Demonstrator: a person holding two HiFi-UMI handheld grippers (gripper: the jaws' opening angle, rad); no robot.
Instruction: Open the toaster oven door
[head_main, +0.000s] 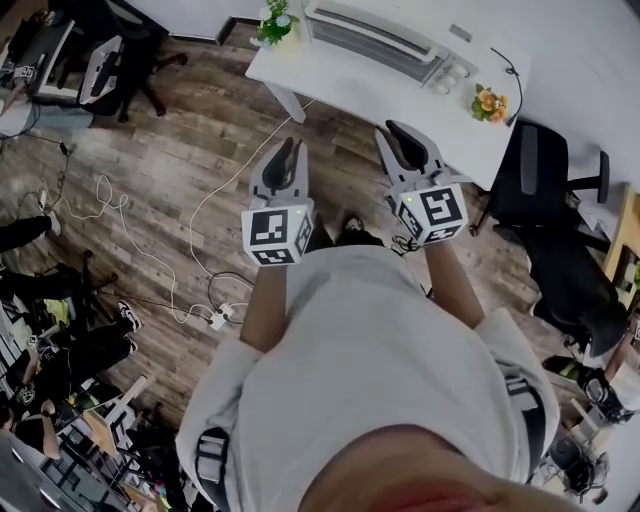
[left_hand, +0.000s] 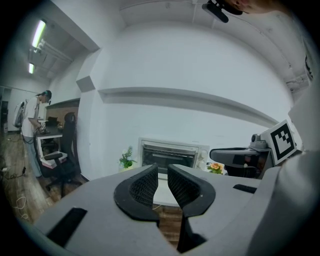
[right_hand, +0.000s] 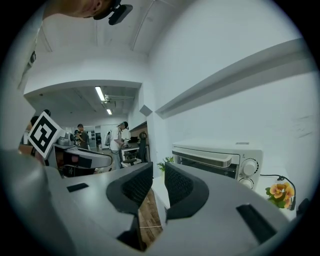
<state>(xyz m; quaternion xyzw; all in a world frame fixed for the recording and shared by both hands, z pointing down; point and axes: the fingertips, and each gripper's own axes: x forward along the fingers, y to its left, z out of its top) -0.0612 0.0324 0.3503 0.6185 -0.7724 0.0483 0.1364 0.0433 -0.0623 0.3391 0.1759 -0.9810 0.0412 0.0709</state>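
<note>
White toaster oven (head_main: 380, 40) with its door shut, standing on a white bench.

The oven is a wide, low, boxy appliance that sits upright and square on the bench (head_main: 340, 90), at the back edge, against a white wall. Its door (right_hand: 202, 169) fills most of the front, closed flat, with a dark glass window. A pale bar handle (right_hand: 205, 158) runs along the door's top edge. Two round white knobs (right_hand: 249, 168) are stacked on the panel right of the door.
</note>
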